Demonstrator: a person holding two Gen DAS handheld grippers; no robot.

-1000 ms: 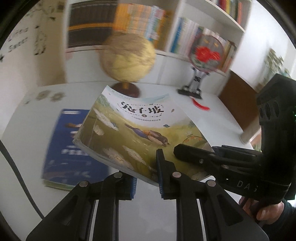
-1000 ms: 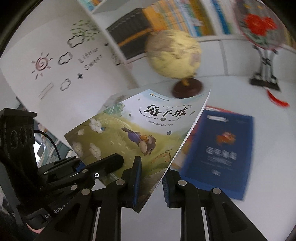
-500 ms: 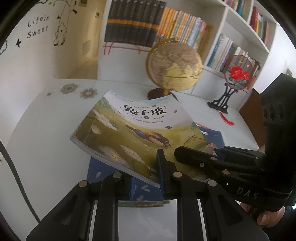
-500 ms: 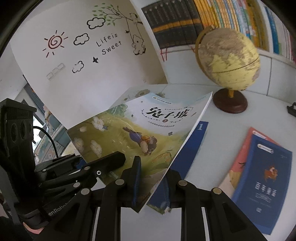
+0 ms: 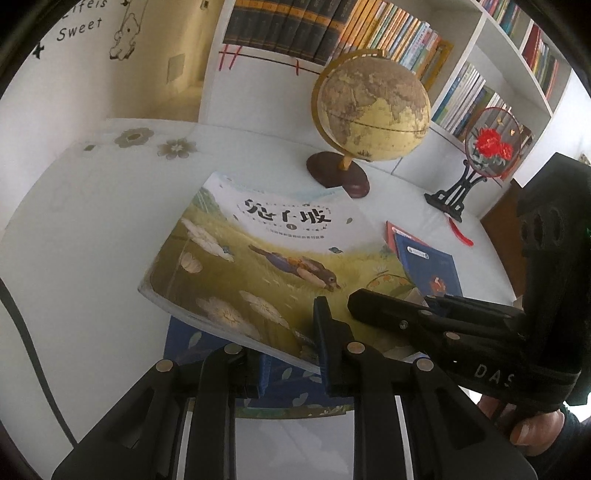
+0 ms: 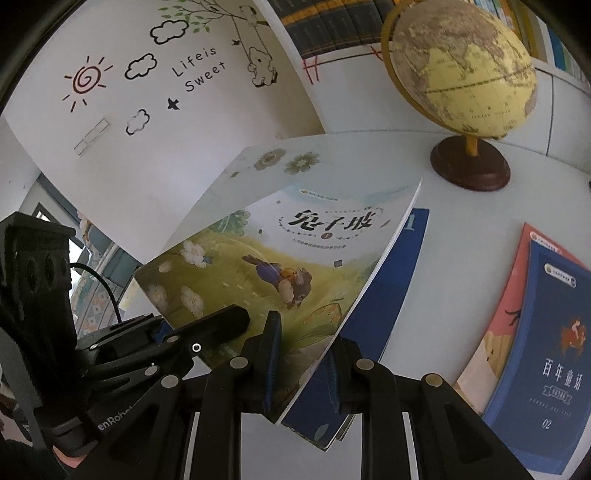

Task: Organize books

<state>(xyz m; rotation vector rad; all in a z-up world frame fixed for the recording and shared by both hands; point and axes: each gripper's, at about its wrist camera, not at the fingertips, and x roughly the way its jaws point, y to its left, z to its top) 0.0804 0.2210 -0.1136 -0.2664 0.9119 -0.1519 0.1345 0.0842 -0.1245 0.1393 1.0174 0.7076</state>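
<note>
Both grippers clamp the same green-cover rabbit book (image 5: 258,266), held tilted above the white table (image 5: 74,240). Left gripper (image 5: 291,354) has its jaws pinched narrow on the book's near edge; right gripper (image 6: 303,358) likewise pinches the near corner, its jaws narrow with the cover between them. In the left view the right gripper comes in from the right, one finger lying on the cover. Directly under the held book, a dark blue book (image 6: 391,288) lies flat on the table. Further right, another blue book (image 6: 554,354) sits on top of a red-orange book (image 6: 513,295). Beyond: globe (image 5: 373,110) on a brown base, round red-flower fan stand (image 5: 487,147), bookshelf (image 5: 332,33) with upright books.
</note>
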